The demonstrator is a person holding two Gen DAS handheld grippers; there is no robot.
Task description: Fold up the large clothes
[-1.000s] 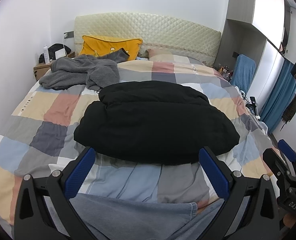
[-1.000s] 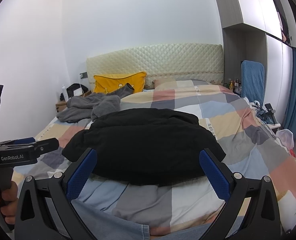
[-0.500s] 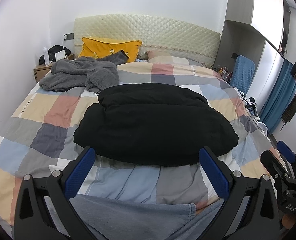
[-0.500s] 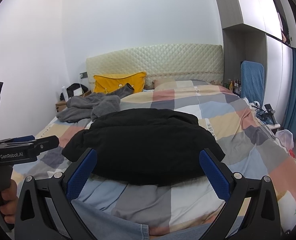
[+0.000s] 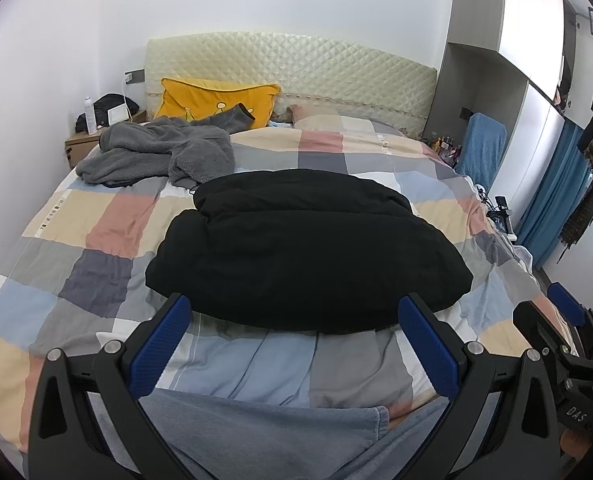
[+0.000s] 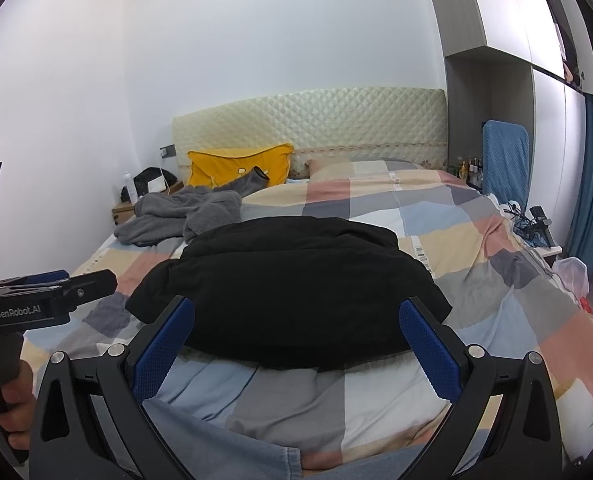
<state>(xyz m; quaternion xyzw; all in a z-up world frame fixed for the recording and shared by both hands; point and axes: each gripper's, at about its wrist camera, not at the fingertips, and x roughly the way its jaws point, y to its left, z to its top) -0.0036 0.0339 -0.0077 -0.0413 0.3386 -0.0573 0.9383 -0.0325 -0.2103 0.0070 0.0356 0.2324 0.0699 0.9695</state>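
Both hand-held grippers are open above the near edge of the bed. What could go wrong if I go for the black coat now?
1. The black coat is thick and puffy; the open left hand-held gripper may pinch only the top layer, so the fold could slump.
2. The checked duvet lies wrinkled right under the coat's near hem; the right hand-held gripper could catch it too.
3. The grey fleece lies close to the coat's far corner and may get dragged.

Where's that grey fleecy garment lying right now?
The grey fleece garment lies crumpled at the far left of the bed, just in front of the yellow pillow and beyond the black jacket.
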